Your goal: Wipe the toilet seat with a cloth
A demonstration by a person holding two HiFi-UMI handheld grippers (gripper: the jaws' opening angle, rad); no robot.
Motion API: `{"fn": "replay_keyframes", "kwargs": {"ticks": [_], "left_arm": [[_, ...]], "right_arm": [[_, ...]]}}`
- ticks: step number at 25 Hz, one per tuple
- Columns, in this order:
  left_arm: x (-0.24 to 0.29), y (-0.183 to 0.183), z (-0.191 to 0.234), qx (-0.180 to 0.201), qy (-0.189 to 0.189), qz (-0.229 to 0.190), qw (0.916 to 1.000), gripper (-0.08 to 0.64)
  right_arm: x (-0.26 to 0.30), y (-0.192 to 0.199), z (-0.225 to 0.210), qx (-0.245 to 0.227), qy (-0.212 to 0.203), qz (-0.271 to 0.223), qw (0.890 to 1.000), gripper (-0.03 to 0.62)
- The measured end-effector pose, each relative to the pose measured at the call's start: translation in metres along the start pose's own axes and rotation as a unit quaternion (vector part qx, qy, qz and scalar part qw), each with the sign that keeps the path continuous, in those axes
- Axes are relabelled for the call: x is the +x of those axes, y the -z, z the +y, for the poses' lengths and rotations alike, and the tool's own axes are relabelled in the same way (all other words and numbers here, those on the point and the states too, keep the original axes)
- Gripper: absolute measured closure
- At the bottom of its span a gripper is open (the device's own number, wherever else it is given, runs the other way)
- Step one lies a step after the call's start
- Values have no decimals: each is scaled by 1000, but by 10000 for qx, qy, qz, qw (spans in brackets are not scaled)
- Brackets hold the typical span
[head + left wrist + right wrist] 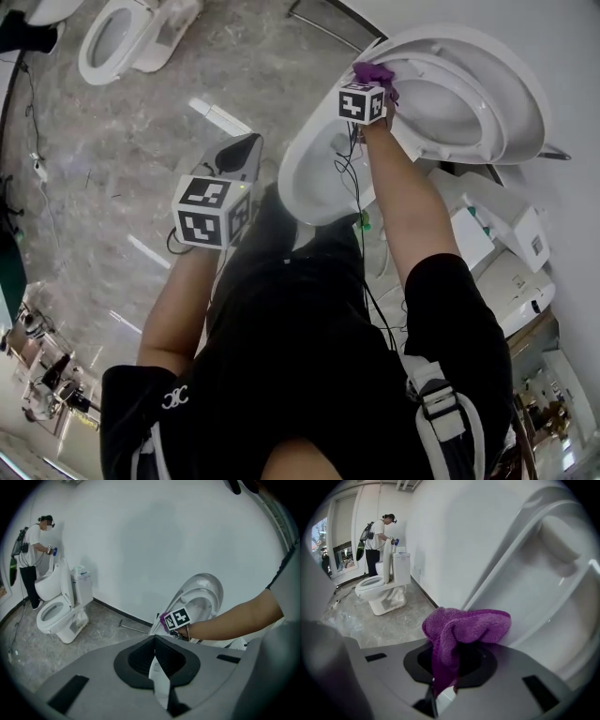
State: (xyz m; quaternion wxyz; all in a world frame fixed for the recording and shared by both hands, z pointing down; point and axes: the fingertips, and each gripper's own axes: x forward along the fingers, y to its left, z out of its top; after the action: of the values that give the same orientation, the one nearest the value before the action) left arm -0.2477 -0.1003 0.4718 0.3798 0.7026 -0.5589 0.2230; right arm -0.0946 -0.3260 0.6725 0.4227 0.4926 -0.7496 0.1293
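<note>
The white toilet (pixel 309 183) stands against the wall with its seat (pixel 487 103) and lid raised. My right gripper (pixel 370 86) is shut on a purple cloth (pixel 374 72), which lies against the raised seat's upper rim. In the right gripper view the cloth (pixel 464 627) bunches over the jaws of my right gripper (pixel 445 667) and touches the white seat surface (pixel 525 588). My left gripper (pixel 246 145) hangs left of the bowl over the floor, shut with nothing in it. In the left gripper view its jaws meet at the tip (pixel 154 644), with the toilet (pixel 199 595) beyond.
A second toilet (pixel 122 37) stands across the marble floor, and a person (pixel 33 559) is bent over it. A metal bar (pixel 133 627) lies on the floor by the wall. White boxes (pixel 506 244) sit right of the toilet. Cables (pixel 33 141) trail at the left.
</note>
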Motion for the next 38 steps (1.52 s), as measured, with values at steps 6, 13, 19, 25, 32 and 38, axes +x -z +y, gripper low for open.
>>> {"fn": "replay_keyframes", "kwargs": {"ticks": [6, 13, 19, 25, 32, 38], "left_arm": [[17, 18, -6, 89, 236, 227, 9994, 557], [31, 17, -5, 252, 272, 320, 9988, 557], [41, 32, 12, 181, 140, 474, 9986, 557], [43, 60, 28, 143, 61, 699, 9974, 557], [59, 90, 27, 298, 14, 1024, 9943, 557], [70, 97, -4, 323, 111, 1091, 9934, 557]], "right_arm": [[-7, 18, 16, 53, -318, -99, 9994, 529], [7, 87, 29, 577, -426, 683, 9951, 529], [48, 80, 21, 1036, -177, 547, 9930, 529], [79, 69, 34, 985, -53, 600, 9933, 529], [95, 92, 35, 1256, -295, 597, 9898, 529], [87, 131, 1, 2257, -40, 800, 9709, 529]]}}
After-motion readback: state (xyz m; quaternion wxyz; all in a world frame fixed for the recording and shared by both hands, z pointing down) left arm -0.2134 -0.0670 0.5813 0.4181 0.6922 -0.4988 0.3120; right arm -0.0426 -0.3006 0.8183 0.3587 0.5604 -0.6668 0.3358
